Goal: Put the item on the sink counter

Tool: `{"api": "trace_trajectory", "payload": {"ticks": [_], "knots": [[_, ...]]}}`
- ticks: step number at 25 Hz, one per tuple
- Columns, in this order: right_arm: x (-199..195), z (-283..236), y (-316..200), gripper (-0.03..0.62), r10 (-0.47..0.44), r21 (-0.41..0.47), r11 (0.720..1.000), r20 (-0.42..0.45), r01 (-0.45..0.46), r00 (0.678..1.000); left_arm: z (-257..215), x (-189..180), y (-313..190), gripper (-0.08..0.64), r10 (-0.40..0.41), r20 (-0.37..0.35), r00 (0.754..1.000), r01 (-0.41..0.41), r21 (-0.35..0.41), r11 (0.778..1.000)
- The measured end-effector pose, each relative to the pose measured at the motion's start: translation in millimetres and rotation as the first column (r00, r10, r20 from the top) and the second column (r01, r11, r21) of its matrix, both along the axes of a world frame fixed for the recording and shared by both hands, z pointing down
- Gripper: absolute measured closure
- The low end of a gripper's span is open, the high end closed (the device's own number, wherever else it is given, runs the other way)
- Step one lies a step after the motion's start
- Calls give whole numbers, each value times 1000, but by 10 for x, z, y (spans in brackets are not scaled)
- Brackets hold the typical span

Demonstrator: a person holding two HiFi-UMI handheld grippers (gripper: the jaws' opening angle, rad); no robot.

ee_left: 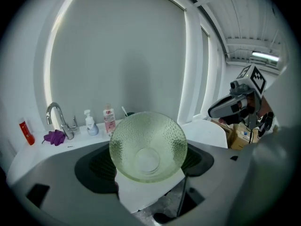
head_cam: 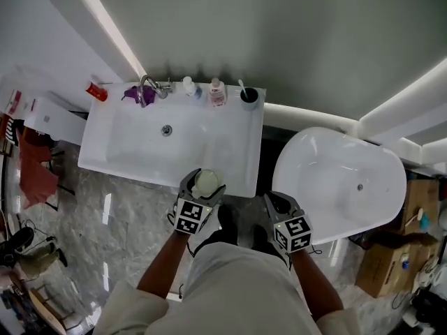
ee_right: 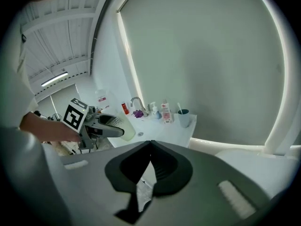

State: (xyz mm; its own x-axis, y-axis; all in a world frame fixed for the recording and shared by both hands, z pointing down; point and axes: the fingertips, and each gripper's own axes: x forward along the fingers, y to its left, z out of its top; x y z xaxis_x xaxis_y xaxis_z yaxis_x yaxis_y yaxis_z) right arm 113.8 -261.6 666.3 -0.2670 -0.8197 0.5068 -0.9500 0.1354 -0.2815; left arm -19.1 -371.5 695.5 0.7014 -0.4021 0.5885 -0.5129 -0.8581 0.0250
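A pale green dimpled glass bowl (head_cam: 207,183) is held on its side in my left gripper (head_cam: 200,189), just above the front edge of the white sink counter (head_cam: 236,142). In the left gripper view the bowl (ee_left: 148,145) fills the space between the jaws, and my left gripper (ee_left: 148,161) is shut on it. My right gripper (head_cam: 279,204) hovers to the right of the counter, above the gap beside the bathtub. In its own view the right gripper (ee_right: 150,147) has its jaws together with nothing in them. The bowl (ee_right: 127,131) also shows there, at the left.
Along the counter's back edge stand a red tube (head_cam: 96,91), a purple cloth (head_cam: 131,93), a faucet (head_cam: 145,89), two pump bottles (head_cam: 217,93) and a cup with a toothbrush (head_cam: 248,96). A white bathtub (head_cam: 342,180) lies to the right. Cardboard boxes (head_cam: 387,264) stand beyond it.
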Motion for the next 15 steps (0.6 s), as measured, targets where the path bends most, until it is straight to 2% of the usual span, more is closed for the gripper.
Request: {"api": "trace_trajectory", "payload": {"ticks": [8,15], "knots": [[50,281,-69,581,144,-90,986,9,-143,989,819,400,-401,174,140,45,989,-139,-32,990],[-4,466,-248,581,203,-122,972,28,-198,979,1478,554,-636,173,188,133,973,-177,-87,980]]}}
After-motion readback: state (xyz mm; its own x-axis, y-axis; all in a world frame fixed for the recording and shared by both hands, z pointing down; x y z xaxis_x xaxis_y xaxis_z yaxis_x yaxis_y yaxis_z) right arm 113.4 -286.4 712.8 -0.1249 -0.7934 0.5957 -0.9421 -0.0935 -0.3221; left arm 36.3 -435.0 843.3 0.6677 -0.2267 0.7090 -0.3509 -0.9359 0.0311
